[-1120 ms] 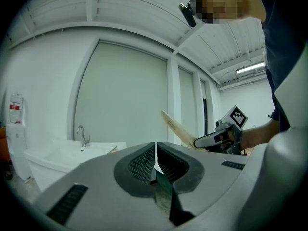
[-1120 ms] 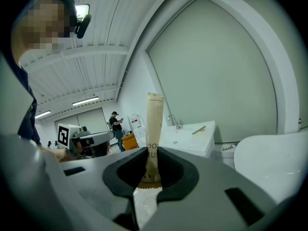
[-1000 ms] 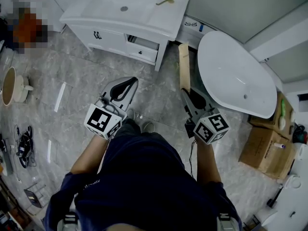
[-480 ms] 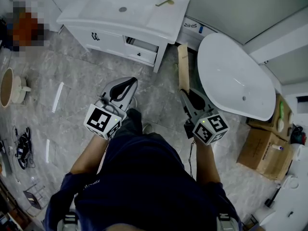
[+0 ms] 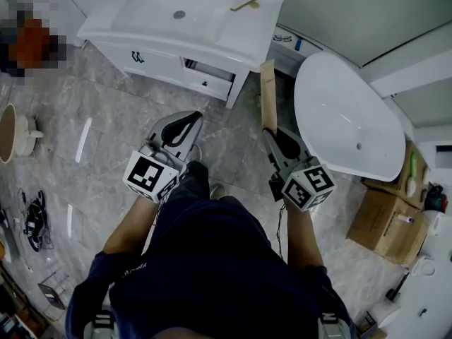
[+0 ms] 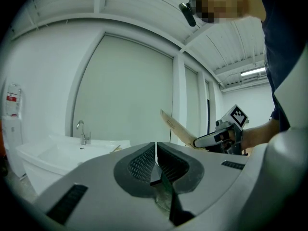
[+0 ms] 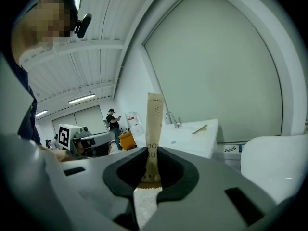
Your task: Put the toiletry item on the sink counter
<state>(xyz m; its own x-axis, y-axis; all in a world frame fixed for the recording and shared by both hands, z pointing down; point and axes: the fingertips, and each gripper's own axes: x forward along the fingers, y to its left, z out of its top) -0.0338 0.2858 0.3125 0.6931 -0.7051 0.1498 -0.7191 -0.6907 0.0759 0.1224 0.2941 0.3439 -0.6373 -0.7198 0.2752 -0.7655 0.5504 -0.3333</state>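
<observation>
While my right tool (image 5: 277,136) clamps the toiletry box (image 5: 268,94) at frame centre, well short of the sink table (image 5: 244,34) at top, my best move is carrying it level over the bare right rim before releasing; my left tool (image 5: 185,121) is closed, empty

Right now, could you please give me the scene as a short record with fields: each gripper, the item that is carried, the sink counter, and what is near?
right gripper: shut on a long tan paper packet, gripped at its lower end
left gripper: shut, nothing between its jaws
white sink counter: ahead of both grippers, not yet reached
already on counter: a thin tan stick-like item, at the right rear corner
nearby: white oval bathtub, to the right of the packet
</observation>
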